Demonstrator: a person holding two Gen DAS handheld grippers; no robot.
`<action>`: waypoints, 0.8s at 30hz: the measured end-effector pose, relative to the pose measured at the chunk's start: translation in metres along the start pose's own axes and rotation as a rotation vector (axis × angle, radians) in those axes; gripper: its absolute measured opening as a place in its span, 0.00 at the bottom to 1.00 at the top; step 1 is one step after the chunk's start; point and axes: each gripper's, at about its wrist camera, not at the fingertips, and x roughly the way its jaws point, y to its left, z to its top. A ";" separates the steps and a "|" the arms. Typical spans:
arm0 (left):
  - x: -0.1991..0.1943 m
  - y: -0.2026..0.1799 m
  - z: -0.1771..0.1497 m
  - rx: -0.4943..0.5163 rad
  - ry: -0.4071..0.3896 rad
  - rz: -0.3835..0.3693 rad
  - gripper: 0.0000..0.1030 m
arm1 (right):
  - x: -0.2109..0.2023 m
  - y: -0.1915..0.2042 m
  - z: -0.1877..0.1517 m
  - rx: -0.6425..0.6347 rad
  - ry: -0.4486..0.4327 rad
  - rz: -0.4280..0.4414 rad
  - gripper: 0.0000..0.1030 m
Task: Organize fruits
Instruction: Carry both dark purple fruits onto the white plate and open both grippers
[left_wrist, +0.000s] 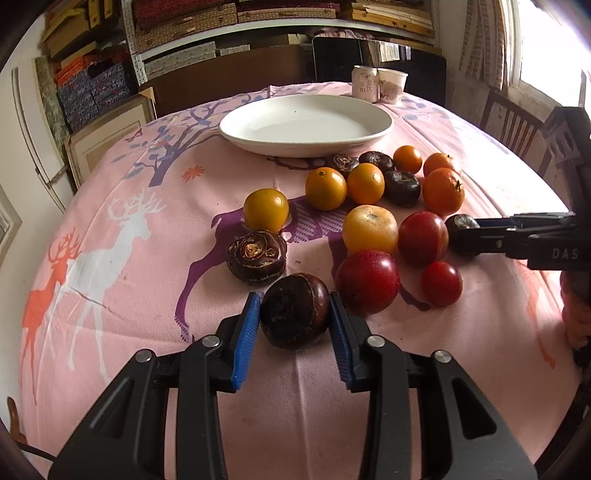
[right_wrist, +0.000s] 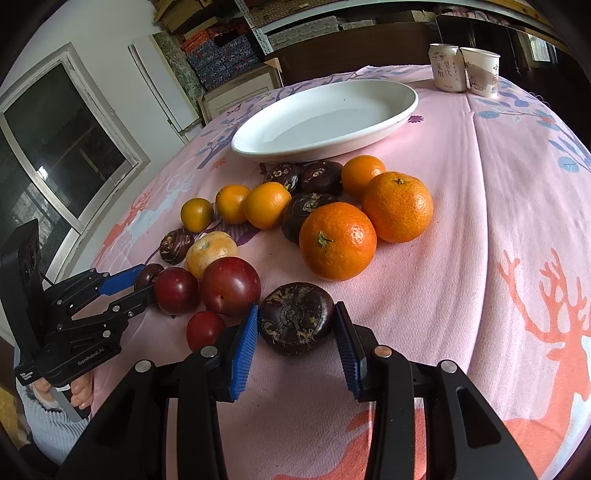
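Oranges (left_wrist: 326, 188), red plums (left_wrist: 367, 281) and dark water chestnuts (left_wrist: 256, 256) lie on a pink tablecloth in front of a white plate (left_wrist: 306, 125). My left gripper (left_wrist: 294, 319) has its blue pads against both sides of a water chestnut (left_wrist: 294, 311) resting on the cloth. My right gripper (right_wrist: 295, 325) has its pads around another water chestnut (right_wrist: 296, 317), the left pad touching, a small gap at the right pad. The right gripper also shows in the left wrist view (left_wrist: 476, 236) at that chestnut (left_wrist: 460, 223). The left gripper shows in the right wrist view (right_wrist: 144, 282).
A drink can (left_wrist: 365, 83) and a paper cup (left_wrist: 392, 85) stand behind the plate. Two large mandarins (right_wrist: 338, 245) lie just beyond the right gripper. Plums (right_wrist: 229, 285) lie between the two grippers. Chairs and shelves stand behind the table.
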 end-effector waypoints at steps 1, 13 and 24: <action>-0.002 0.003 0.000 -0.019 -0.001 -0.014 0.35 | -0.001 -0.001 0.000 0.004 -0.003 0.005 0.40; 0.005 -0.002 0.124 -0.002 -0.128 0.006 0.35 | -0.047 0.007 0.081 -0.022 -0.175 -0.066 0.40; 0.102 0.012 0.165 -0.104 -0.003 -0.053 0.36 | 0.044 -0.027 0.158 0.054 -0.135 -0.115 0.42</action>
